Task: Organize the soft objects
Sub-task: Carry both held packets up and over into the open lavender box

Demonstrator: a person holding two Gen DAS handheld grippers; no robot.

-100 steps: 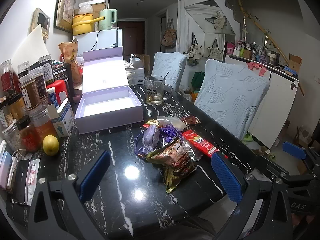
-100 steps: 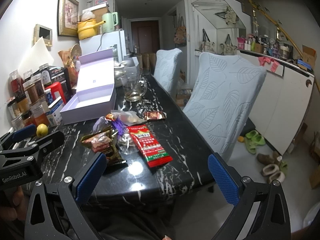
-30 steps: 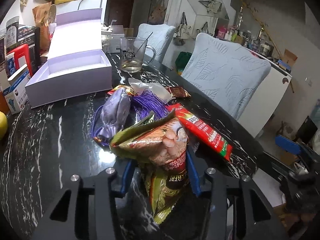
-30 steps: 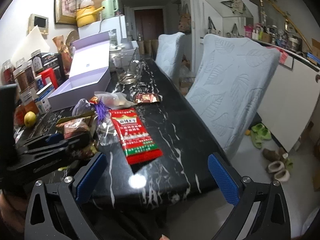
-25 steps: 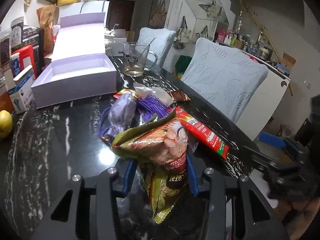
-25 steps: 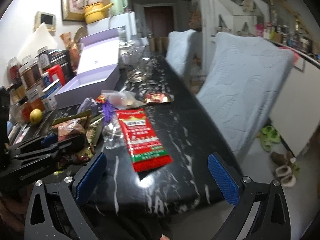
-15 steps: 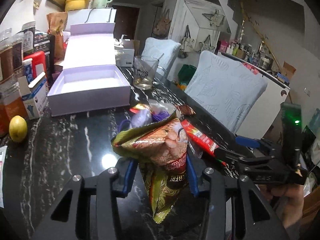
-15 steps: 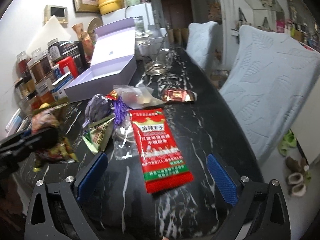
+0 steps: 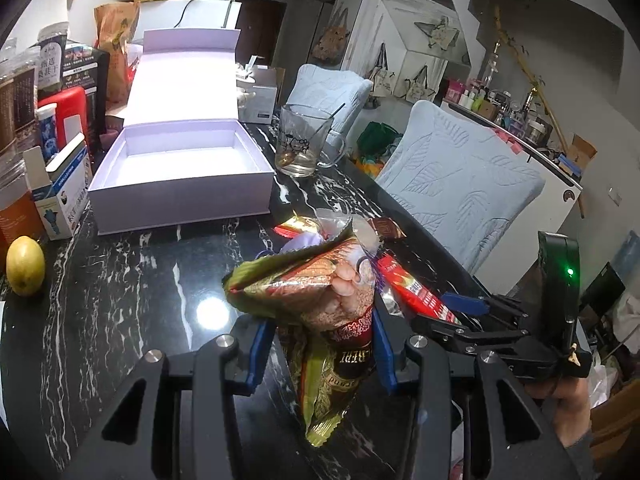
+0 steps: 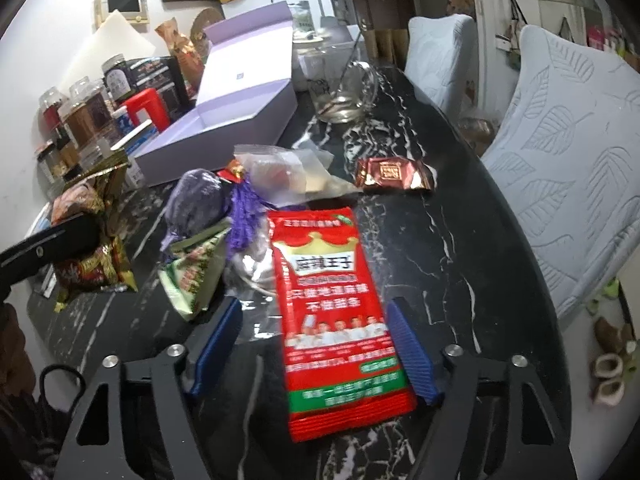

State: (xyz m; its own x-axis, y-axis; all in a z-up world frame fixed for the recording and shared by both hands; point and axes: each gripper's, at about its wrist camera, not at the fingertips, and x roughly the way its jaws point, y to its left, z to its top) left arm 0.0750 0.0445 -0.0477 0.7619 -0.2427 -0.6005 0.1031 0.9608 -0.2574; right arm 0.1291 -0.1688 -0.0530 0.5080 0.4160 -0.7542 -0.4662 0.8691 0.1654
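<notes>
My left gripper (image 9: 318, 350) is shut on a gold-and-brown snack bag (image 9: 320, 300) and holds it above the black marble table (image 9: 132, 288). The bag also shows at the left of the right wrist view (image 10: 90, 240). My right gripper (image 10: 312, 344) is open, its blue pads on either side of a flat red snack packet (image 10: 328, 304) that lies on the table. Beyond it lie a purple pouch (image 10: 200, 204), a green packet (image 10: 196, 272), a clear bag (image 10: 280, 176) and a small brown packet (image 10: 394, 174). The open lilac box (image 9: 180, 168) stands behind, empty.
A glass mug with a spoon (image 9: 304, 144) stands past the box. Jars, cartons and a red container (image 9: 64, 120) line the left edge, with a lemon (image 9: 25, 266) in front. Two chairs with pale blue covers (image 9: 460, 184) stand along the table's right side.
My left gripper closed on the gold-and-brown bag and lifted it clear of the pile. My right gripper moved in low over the table, narrowed, and now straddles the red packet.
</notes>
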